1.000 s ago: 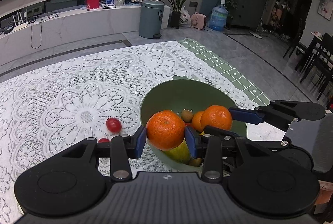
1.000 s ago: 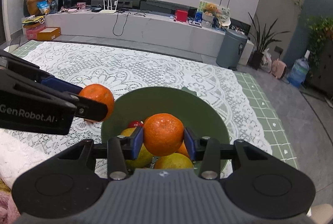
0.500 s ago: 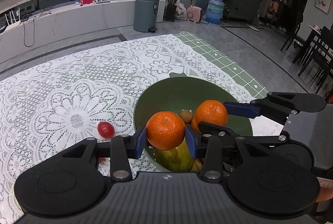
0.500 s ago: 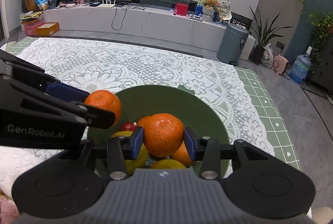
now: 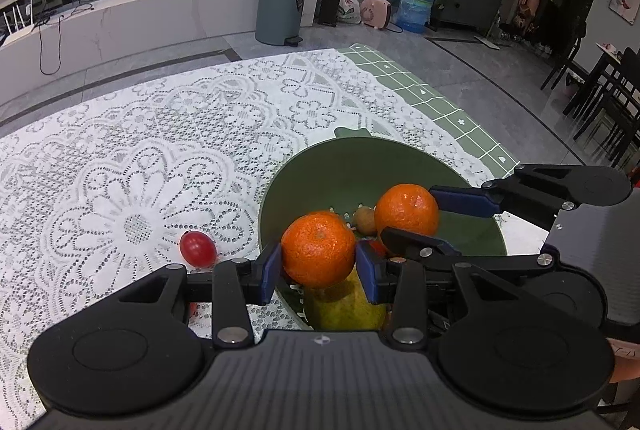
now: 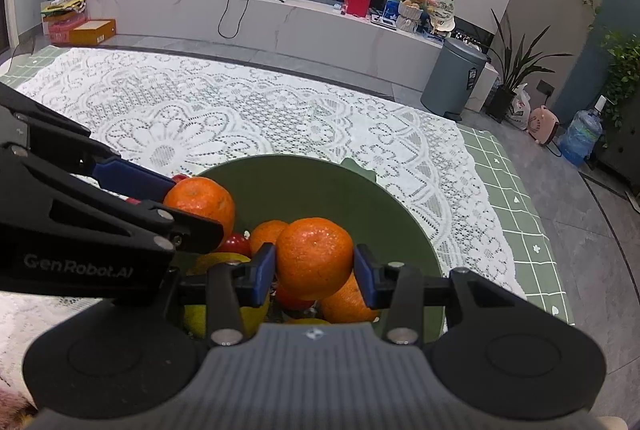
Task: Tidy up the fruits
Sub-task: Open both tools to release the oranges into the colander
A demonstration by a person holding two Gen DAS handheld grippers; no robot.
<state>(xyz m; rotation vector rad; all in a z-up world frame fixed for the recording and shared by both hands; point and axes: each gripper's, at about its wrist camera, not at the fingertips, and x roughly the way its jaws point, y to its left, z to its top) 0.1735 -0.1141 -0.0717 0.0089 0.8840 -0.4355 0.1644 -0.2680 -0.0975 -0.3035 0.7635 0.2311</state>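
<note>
My left gripper (image 5: 318, 266) is shut on an orange tangerine (image 5: 318, 248), held over the near left rim of the green bowl (image 5: 360, 166). My right gripper (image 6: 314, 270) is shut on another tangerine (image 6: 314, 256), held over the fruit inside the bowl (image 6: 304, 182). The right gripper and its tangerine (image 5: 406, 210) also show in the left wrist view; the left one's tangerine (image 6: 200, 202) shows in the right wrist view. The bowl holds a yellow-green fruit (image 5: 346, 304), a small brown fruit (image 5: 365, 220), more tangerines (image 6: 346, 304) and red fruit (image 6: 236, 244).
A red cherry tomato (image 5: 197, 248) lies on the white lace tablecloth (image 5: 132, 158) left of the bowl. The cloth's green border (image 6: 520, 198) runs along the table's right edge. Beyond are a grey bin (image 5: 281, 8) and a white TV bench (image 6: 260, 14).
Both grippers with their tangerines have come lower and closer over the bowl. The left tangerine has moved from outside the rim to over it. Both stay shut.
</note>
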